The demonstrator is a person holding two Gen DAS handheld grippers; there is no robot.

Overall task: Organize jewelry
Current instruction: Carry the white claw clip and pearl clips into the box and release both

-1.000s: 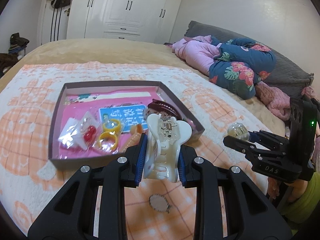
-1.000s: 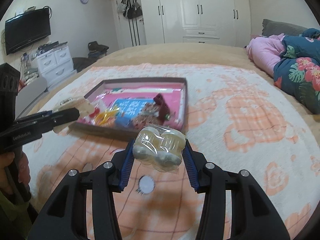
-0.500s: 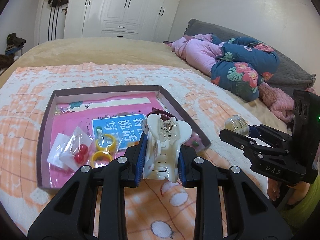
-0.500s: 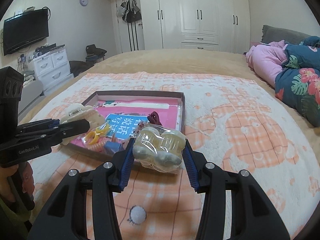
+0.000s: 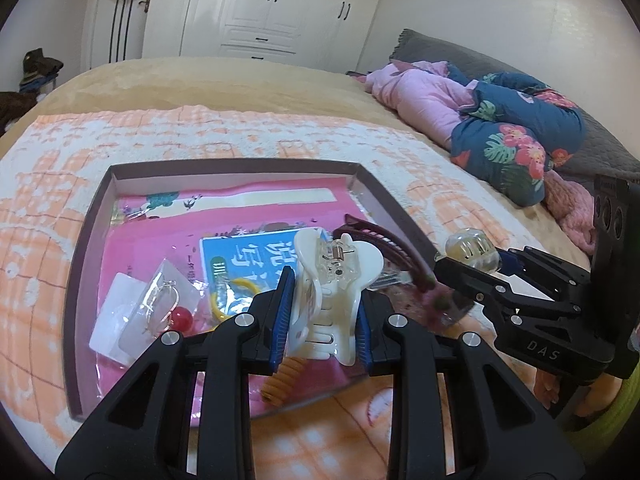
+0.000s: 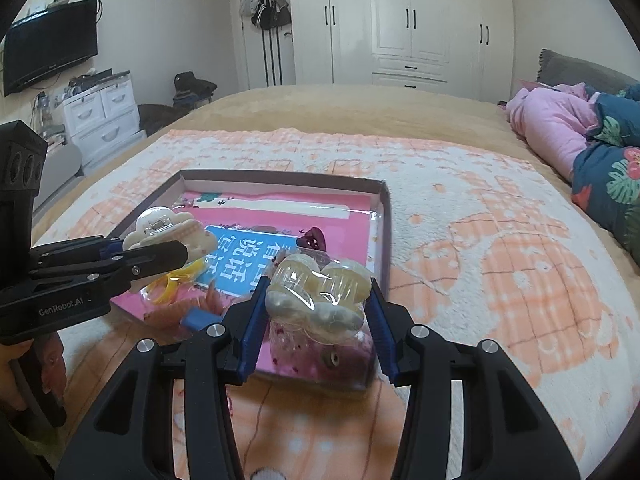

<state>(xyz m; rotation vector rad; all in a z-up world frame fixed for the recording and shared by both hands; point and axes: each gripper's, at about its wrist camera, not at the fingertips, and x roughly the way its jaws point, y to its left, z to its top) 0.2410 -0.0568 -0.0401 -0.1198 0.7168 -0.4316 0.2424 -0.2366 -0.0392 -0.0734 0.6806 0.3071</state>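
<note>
My left gripper [image 5: 323,312] is shut on a white claw hair clip [image 5: 334,296] and holds it over the near edge of the brown box [image 5: 86,236]. My right gripper [image 6: 316,300] is shut on a clear bag of pale hair clips [image 6: 318,292] above the box's near right corner [image 6: 386,240]. The box has a pink lining and holds a bag with red bead earrings [image 5: 168,308], yellow rings [image 5: 232,288], a dark red hair clip [image 5: 384,244] and an orange coil [image 5: 284,380]. Each gripper shows in the other's view: the right one [image 5: 472,264] and the left one [image 6: 160,240].
The box lies on an orange and white blanket [image 6: 500,248] on a bed. Pink and floral bedding [image 5: 480,120] is piled at the right. White wardrobes [image 6: 400,20] stand behind, a white drawer unit [image 6: 100,116] and a TV [image 6: 48,44] at the left.
Both grippers have moved forward and now hold their loads over the box's near edge. The box looks larger and closer in both views. Both stay shut on their loads.
</note>
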